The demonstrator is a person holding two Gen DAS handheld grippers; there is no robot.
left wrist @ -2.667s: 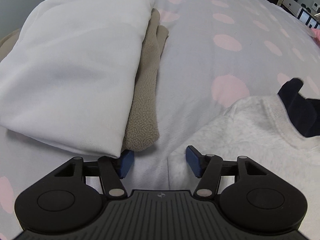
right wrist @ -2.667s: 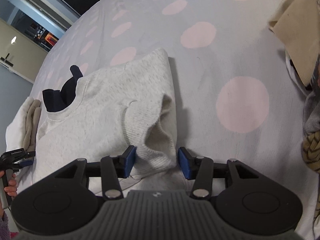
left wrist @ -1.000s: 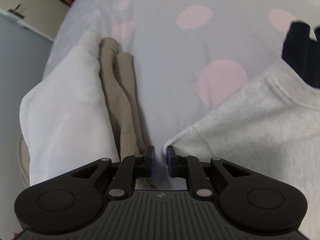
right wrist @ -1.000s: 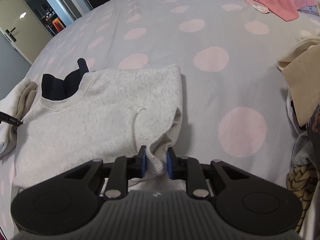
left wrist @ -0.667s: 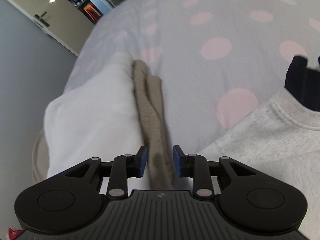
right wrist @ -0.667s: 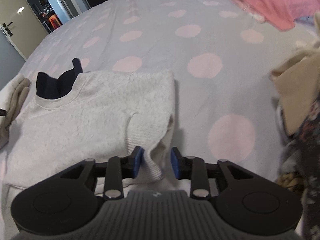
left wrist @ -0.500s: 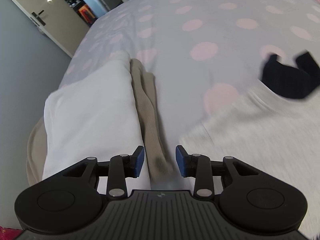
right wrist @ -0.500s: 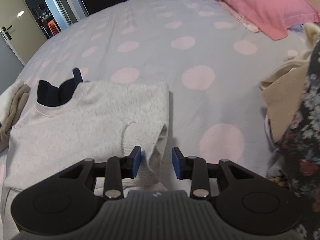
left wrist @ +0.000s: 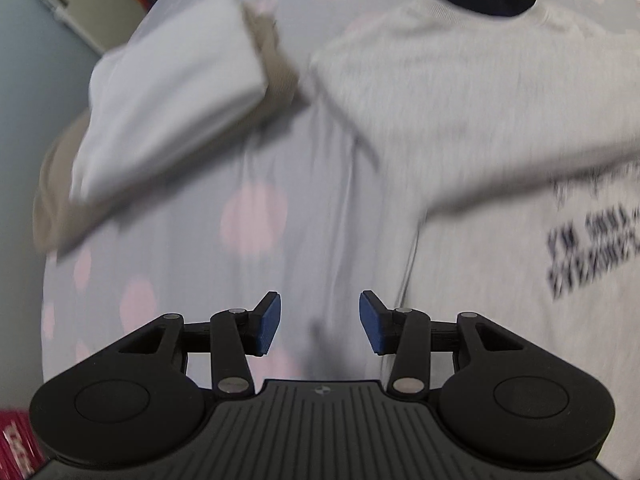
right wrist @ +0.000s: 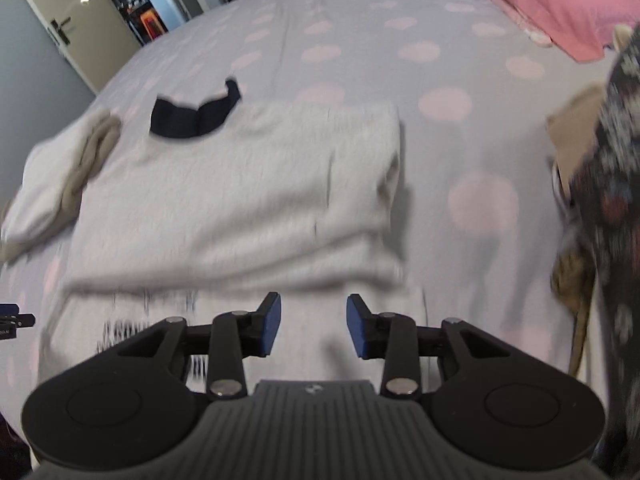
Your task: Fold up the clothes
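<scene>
A light grey sweatshirt (right wrist: pixel 240 184) lies on the bed with both sleeves folded across its chest; dark printed lettering (left wrist: pixel 592 248) shows below the sleeves. Its navy collar lining (right wrist: pixel 192 114) points away from me. My left gripper (left wrist: pixel 319 326) is open above the bedsheet just left of the sweatshirt's side edge, holding nothing. My right gripper (right wrist: pixel 314 326) is open over the sweatshirt's lower body, just below the folded sleeve, also holding nothing. Both views are motion-blurred.
A folded white garment (left wrist: pixel 168 92) on a beige one (left wrist: pixel 280 68) sits left of the sweatshirt. A pile of patterned and beige clothes (right wrist: pixel 600 168) lies at the right. A pink pillow (right wrist: pixel 552 4) is far right. The sheet (right wrist: pixel 460 80) is lilac with pink dots.
Both grippers let go of the sleeves, opened wider and pulled back toward the sweatshirt's hem. The printed lettering has come into view.
</scene>
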